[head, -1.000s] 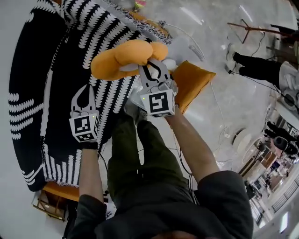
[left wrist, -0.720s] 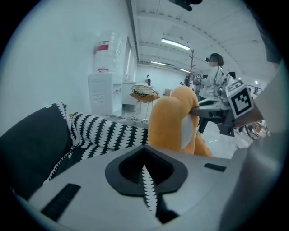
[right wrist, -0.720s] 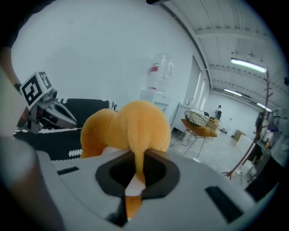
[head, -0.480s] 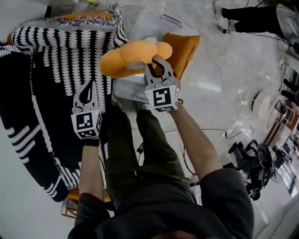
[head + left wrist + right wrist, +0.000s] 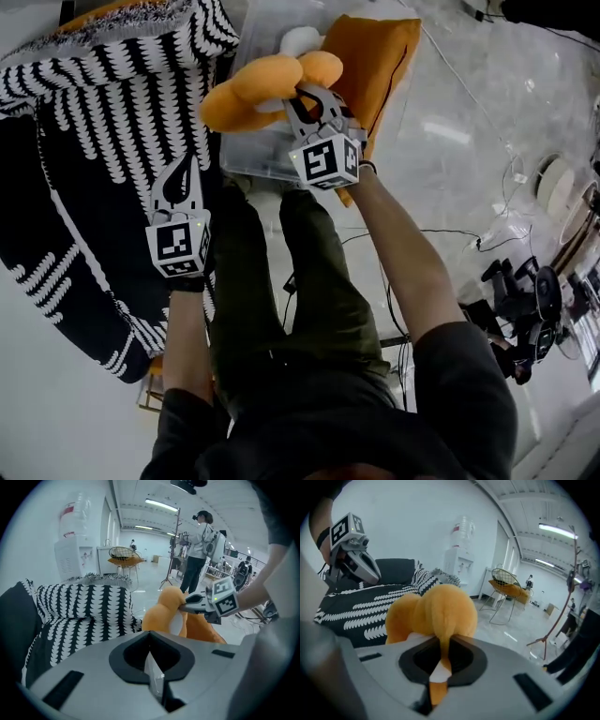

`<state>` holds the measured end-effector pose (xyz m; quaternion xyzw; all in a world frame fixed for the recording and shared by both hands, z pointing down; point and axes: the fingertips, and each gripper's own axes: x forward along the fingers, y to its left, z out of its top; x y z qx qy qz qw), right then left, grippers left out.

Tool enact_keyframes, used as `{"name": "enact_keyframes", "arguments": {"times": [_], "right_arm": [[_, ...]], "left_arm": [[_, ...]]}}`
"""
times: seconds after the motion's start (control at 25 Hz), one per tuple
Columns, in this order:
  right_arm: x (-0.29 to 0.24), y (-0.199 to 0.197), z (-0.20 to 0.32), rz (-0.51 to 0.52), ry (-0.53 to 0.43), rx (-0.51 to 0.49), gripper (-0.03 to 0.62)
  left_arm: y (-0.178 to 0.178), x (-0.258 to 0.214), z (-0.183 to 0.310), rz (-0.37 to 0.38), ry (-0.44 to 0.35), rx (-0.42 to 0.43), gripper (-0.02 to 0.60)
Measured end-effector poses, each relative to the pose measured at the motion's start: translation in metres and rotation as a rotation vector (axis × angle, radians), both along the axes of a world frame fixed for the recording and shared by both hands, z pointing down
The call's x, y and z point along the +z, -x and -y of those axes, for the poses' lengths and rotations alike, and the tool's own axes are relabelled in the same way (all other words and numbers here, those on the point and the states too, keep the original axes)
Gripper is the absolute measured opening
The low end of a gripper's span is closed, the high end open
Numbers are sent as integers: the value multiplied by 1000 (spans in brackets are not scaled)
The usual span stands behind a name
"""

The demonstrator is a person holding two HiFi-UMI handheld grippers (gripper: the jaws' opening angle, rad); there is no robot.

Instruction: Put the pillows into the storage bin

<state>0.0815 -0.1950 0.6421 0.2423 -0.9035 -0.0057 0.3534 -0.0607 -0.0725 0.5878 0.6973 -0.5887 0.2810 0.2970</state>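
An orange plush pillow (image 5: 265,87) hangs over the clear storage bin (image 5: 247,157), and my right gripper (image 5: 303,96) is shut on a fold of it. In the right gripper view the pillow (image 5: 436,607) bulges just beyond the jaws of my right gripper (image 5: 440,660), which pinch its fabric. A flat orange square pillow (image 5: 373,66) stands against the bin's right side. My left gripper (image 5: 184,169) is shut on nothing, lower left of the bin, over the patterned blanket. In the left gripper view my left gripper (image 5: 151,654) faces the plush pillow (image 5: 164,612).
A black-and-white patterned blanket (image 5: 89,141) covers the sofa at the left. Cables (image 5: 469,239) and equipment lie on the glossy floor at the right. A water dispenser (image 5: 75,550), a wire chair (image 5: 123,557) and a standing person (image 5: 199,550) are farther off.
My right gripper has carried the plush pillow from beside the sofa to above the bin, which has come into fuller view. The left gripper stays shut by the blanket.
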Motion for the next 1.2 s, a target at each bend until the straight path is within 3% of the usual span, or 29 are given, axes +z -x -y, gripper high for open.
{"name": "enact_keyframes", "arguments": {"times": [0.24, 0.44, 0.6, 0.76, 0.96, 1.2], "right_arm": [[58, 3, -7, -70, 48, -74, 52], [78, -4, -3, -150, 98, -92, 120], [68, -9, -12, -202, 123, -58, 133], [64, -51, -9, -215, 121, 7, 133], [-12, -86, 3, -78, 140, 201, 132], [-155, -124, 5, 105, 66, 406, 109]], "left_arm": [[-2, 29, 0, 1, 42, -7, 3], [-5, 26, 10, -3, 52, -4, 3], [1, 6, 9, -5, 58, 21, 3], [-32, 10, 27, -17, 34, 69, 3], [-64, -35, 55, -19, -22, 138, 3], [-94, -131, 78, -32, -123, 212, 3]]}}
